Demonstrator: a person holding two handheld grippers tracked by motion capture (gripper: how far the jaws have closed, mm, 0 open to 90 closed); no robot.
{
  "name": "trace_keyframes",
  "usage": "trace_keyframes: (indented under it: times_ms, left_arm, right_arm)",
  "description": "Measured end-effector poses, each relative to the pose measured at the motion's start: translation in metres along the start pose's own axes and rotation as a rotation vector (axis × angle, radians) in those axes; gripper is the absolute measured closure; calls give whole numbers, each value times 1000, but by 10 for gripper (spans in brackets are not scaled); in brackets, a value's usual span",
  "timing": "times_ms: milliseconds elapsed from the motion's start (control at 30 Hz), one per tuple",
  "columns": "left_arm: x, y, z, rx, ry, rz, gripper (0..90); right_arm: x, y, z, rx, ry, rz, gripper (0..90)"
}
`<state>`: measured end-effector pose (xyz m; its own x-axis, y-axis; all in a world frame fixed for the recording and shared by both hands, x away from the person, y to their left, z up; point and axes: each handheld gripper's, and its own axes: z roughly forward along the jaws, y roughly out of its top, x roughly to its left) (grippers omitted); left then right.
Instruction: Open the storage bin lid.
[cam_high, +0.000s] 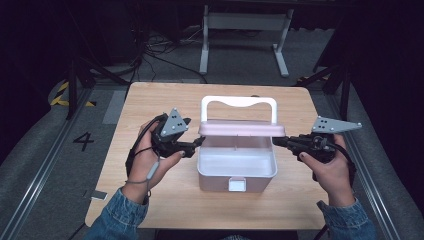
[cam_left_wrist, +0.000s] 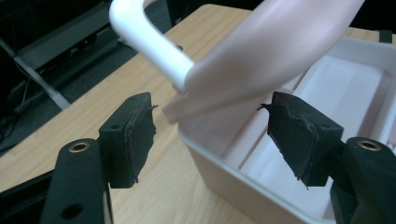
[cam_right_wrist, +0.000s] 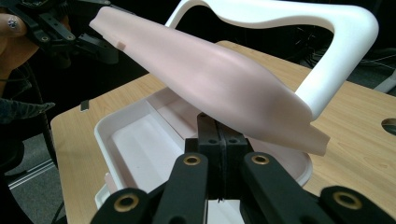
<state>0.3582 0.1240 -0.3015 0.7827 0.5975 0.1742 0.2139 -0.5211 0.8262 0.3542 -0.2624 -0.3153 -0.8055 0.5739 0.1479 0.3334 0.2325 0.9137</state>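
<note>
Now one pink box, lid raised; left gripper jaws released, right gripper jaws clenched.

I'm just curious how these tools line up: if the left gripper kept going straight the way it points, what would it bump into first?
Most likely the pink lid of the box: the left gripper stands open with the lid's corner straight ahead between its jaws. The box's near rim sits just below, so depth leaves some doubt.

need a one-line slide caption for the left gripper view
Open hand-held gripper beside a pink box's corner, its lid half raised.
</note>
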Motion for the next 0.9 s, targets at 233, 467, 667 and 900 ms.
trace_keyframes:
  times_ms: [233, 467, 667, 900]
  left_arm:
    - [-4, 13, 8, -6, 9, 36, 353]
    - [-4, 18, 11, -44, 10, 17, 455]
    - [-1, 20, 14, -42, -8, -5, 529]
    - [6, 25, 14, -46, -14, -8, 561]
  right_arm:
    - [-1, 1, -3, -9, 1, 9, 900]
    - [0, 3, -5, -21, -5, 9, 900]
    - [1, 2, -7, -21, -7, 9, 900]
    - [3, 2, -17, -35, -23, 6, 892]
